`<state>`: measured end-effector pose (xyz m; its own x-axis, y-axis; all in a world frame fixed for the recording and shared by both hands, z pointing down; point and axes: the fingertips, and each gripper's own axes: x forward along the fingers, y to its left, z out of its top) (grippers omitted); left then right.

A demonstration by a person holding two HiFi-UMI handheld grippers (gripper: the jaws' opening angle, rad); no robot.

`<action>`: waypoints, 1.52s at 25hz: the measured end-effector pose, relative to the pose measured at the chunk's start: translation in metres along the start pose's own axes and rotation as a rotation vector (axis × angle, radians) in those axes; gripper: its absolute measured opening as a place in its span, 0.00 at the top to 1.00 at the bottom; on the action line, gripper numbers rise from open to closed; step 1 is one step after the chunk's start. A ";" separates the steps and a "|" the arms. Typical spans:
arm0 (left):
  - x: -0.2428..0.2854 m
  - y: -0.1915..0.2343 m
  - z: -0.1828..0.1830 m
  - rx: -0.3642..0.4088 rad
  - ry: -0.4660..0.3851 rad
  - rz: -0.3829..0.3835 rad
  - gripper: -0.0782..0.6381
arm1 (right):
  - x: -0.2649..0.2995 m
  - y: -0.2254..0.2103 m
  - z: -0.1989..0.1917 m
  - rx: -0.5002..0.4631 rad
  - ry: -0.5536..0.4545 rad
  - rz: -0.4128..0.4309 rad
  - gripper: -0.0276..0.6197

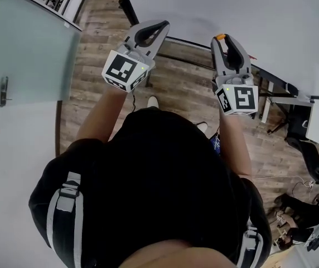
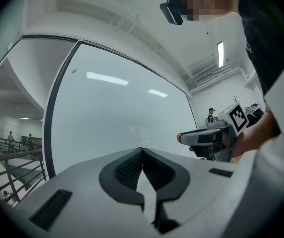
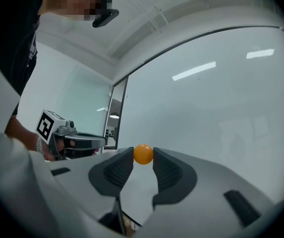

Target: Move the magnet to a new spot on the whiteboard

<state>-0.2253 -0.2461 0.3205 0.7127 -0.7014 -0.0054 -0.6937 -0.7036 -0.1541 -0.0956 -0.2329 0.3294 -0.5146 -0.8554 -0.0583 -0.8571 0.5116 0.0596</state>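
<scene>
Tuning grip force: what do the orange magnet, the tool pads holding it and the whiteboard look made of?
Magnet: smooth orange ball, soft sheen, likely plastic shell; core unseen. Pads of the right tool: dark, matte, finely ribbed, probably rubber. Whiteboard: glossy pale panel with sharp light reflections; glass or coated steel, can't tell.

The magnet [image 3: 143,153] pinched at the right gripper's [image 3: 143,158] tips is a smooth, glossy orange ball. Ahead of it, the whiteboard [image 3: 221,98] is glossy and mirrors the ceiling lights. Both gripper shells are matt grey plastic. The left gripper's [image 2: 142,152] pads [image 2: 129,170] are black and finely ribbed. Below both, the floor [image 1: 184,91] is grained wood plank.
</scene>
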 end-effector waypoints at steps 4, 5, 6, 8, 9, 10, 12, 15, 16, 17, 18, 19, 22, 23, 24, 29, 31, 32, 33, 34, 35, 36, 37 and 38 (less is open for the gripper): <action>-0.008 0.046 -0.008 0.000 -0.010 -0.025 0.88 | 0.042 0.022 -0.001 -0.002 -0.005 -0.047 0.77; -0.010 0.056 -0.010 -0.003 -0.012 -0.032 0.88 | 0.051 0.026 -0.002 0.002 -0.006 -0.064 0.77; -0.011 0.065 -0.012 -0.005 -0.014 -0.039 0.88 | 0.061 0.031 -0.002 0.004 -0.005 -0.079 0.77; -0.013 0.081 -0.014 -0.005 -0.020 -0.057 0.88 | 0.079 0.042 -0.003 0.004 -0.002 -0.100 0.77; -0.014 0.088 -0.016 -0.003 -0.024 -0.068 0.88 | 0.087 0.047 -0.003 0.004 0.000 -0.106 0.77; -0.014 0.093 -0.017 0.000 -0.027 -0.078 0.88 | 0.096 0.053 -0.004 0.002 0.003 -0.111 0.77; -0.015 0.104 -0.018 0.006 -0.034 -0.092 0.88 | 0.112 0.063 -0.005 -0.002 0.007 -0.114 0.77; -0.017 0.123 -0.020 0.007 -0.041 -0.095 0.88 | 0.138 0.077 -0.004 -0.020 0.013 -0.111 0.77; -0.018 0.128 -0.021 0.004 -0.042 -0.094 0.88 | 0.145 0.081 -0.004 -0.028 0.015 -0.111 0.77; -0.018 0.133 -0.021 0.001 -0.043 -0.092 0.88 | 0.151 0.083 -0.003 -0.034 0.016 -0.113 0.77; -0.018 0.138 -0.022 -0.002 -0.043 -0.089 0.88 | 0.157 0.084 -0.002 -0.037 0.016 -0.117 0.77; -0.017 0.142 -0.023 -0.005 -0.043 -0.086 0.88 | 0.162 0.084 -0.002 -0.038 0.015 -0.123 0.77; -0.016 0.152 -0.027 -0.013 -0.044 -0.079 0.88 | 0.177 0.082 -0.001 -0.037 0.010 -0.151 0.77; -0.015 0.155 -0.028 -0.016 -0.045 -0.076 0.88 | 0.181 0.081 0.000 -0.037 0.007 -0.159 0.77; -0.014 0.157 -0.029 -0.019 -0.047 -0.073 0.88 | 0.185 0.081 0.001 -0.038 0.004 -0.165 0.77; -0.008 0.168 -0.030 -0.022 -0.058 -0.070 0.88 | 0.203 0.083 0.004 -0.060 -0.013 -0.194 0.77; -0.007 0.172 -0.029 -0.021 -0.063 -0.067 0.88 | 0.210 0.085 0.004 -0.074 -0.019 -0.205 0.77; -0.006 0.174 -0.029 -0.022 -0.065 -0.064 0.88 | 0.213 0.087 0.004 -0.080 -0.020 -0.210 0.77; -0.005 0.176 -0.029 -0.023 -0.066 -0.061 0.88 | 0.216 0.087 0.003 -0.085 -0.021 -0.216 0.77; -0.004 0.178 -0.029 -0.024 -0.068 -0.060 0.88 | 0.220 0.087 0.003 -0.090 -0.021 -0.222 0.77; -0.002 0.179 -0.029 -0.025 -0.069 -0.061 0.88 | 0.223 0.087 0.002 -0.095 -0.022 -0.228 0.77; -0.001 0.180 -0.029 -0.027 -0.071 -0.062 0.88 | 0.225 0.086 0.002 -0.101 -0.023 -0.232 0.77; -0.001 0.181 -0.029 -0.028 -0.072 -0.065 0.88 | 0.228 0.087 0.001 -0.107 -0.023 -0.236 0.77; 0.000 0.182 -0.030 -0.031 -0.073 -0.067 0.88 | 0.231 0.087 0.001 -0.114 -0.023 -0.239 0.77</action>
<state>-0.3550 -0.3777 0.3217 0.7626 -0.6432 -0.0682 -0.6462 -0.7527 -0.1260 -0.2891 -0.3864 0.3205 -0.2994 -0.9481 -0.1069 -0.9472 0.2818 0.1531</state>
